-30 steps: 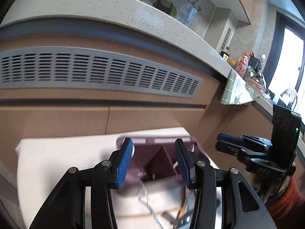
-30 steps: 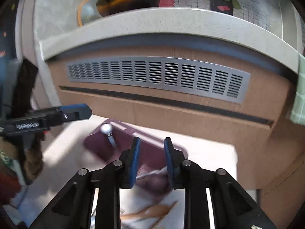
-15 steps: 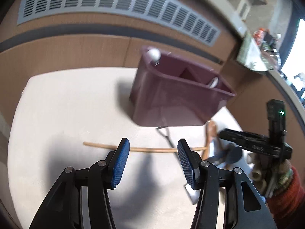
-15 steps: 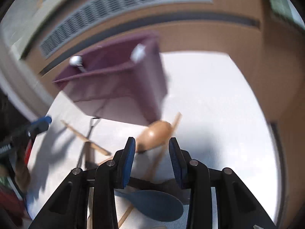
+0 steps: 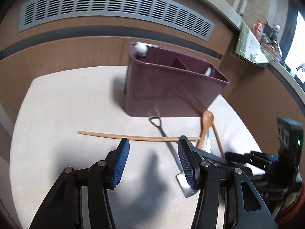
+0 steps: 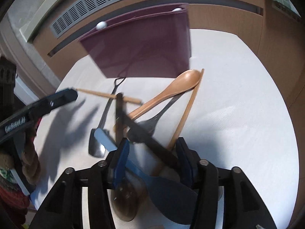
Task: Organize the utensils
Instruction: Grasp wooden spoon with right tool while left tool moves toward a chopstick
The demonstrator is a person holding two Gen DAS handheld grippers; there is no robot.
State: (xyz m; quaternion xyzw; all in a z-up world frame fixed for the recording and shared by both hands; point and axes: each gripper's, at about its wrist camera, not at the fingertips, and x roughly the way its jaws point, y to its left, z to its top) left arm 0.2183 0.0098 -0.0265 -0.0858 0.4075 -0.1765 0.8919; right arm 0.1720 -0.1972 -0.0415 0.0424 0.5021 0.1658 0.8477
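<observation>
A maroon utensil holder (image 5: 171,87) (image 6: 144,43) stands on the white table, with a white ball-ended utensil (image 5: 141,48) in its left compartment. In front of it lies a loose pile: a wooden spoon (image 6: 171,89), two chopsticks (image 5: 133,137) (image 6: 186,110), a metal shovel-shaped spoon (image 6: 101,129), a dark fork (image 6: 150,122), a blue spatula (image 6: 167,190) and a brown translucent spoon (image 6: 125,200). My left gripper (image 5: 153,141) hovers open just short of the long chopstick, holding nothing. My right gripper (image 6: 152,143) is low over the pile with its jaws opening. Several handles lie between its pads, unpressed.
A wooden cabinet front with a grey vent grille (image 5: 114,5) rises right behind the table (image 5: 66,105). A counter with bottles and a cloth (image 5: 253,45) runs off to the right. A person's red sleeve (image 6: 11,200) and the left gripper (image 6: 47,103) sit at the left.
Both views have tipped down from the cabinet front to the tabletop as the grippers came lower. The right jaws have spread wide over the pile. The left gripper edged nearer the long chopstick.
</observation>
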